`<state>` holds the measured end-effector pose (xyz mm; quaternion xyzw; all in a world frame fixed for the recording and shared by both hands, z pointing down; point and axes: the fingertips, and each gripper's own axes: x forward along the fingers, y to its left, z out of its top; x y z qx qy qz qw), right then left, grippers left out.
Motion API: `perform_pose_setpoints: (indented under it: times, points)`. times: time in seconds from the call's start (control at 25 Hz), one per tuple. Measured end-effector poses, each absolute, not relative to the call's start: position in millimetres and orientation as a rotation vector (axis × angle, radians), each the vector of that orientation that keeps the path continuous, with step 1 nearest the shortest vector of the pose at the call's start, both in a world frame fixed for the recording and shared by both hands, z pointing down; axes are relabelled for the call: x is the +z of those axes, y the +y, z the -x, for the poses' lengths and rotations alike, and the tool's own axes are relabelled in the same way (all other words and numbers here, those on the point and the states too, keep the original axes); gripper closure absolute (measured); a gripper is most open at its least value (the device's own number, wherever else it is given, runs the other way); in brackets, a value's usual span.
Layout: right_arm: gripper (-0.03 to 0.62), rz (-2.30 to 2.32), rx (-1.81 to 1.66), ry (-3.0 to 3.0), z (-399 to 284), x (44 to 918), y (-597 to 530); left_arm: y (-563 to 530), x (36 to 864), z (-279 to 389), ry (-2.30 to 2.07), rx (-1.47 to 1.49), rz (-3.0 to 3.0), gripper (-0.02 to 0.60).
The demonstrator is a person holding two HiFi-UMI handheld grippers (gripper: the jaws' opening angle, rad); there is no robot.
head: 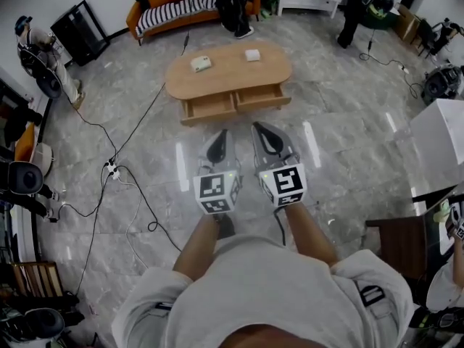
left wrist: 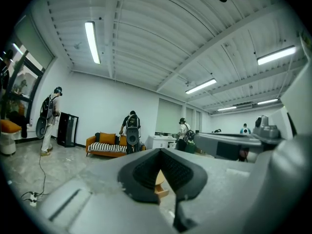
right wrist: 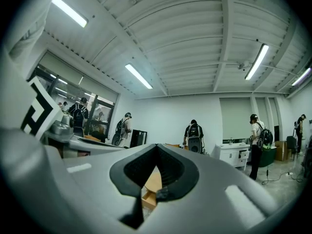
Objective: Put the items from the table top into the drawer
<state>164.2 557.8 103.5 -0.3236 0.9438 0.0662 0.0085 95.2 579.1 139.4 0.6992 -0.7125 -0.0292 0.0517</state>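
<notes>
The left gripper [left wrist: 160,150] has its jaws closed, tips touching with nothing held; through the small gap below the tips a bit of the wooden table [left wrist: 159,181] shows. The right gripper [right wrist: 157,146] is the same, its jaws brought together on nothing, with the table and an open drawer [right wrist: 147,197] glimpsed through its gap. In the head view both grippers are held side by side in front of the person, above the grey marble floor [head: 348,107] and well short of the table, each pointing toward it. The oval table stands ahead with two drawers pulled open on the near side, the left drawer [head: 209,106] beside the right one. On the table top lie two items, well apart: a pale greenish item [head: 201,64] toward the left and a small white item [head: 252,54] nearer the far edge on the right. Beyond the table is an orange sofa [head: 156,2] with a striped cushion, and a black cable [head: 138,125] runs across the floor to a power strip [head: 111,169] at the left.
</notes>
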Motion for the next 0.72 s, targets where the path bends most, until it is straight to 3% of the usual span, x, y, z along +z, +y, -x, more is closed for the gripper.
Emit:
perform_pose_setpoints:
  times: [0.72]
  points:
    - [0.586, 1.118, 0.111, 3.023, 34, 127, 398, 418, 158, 103, -2.058, -0.008, -2.168, 0.561]
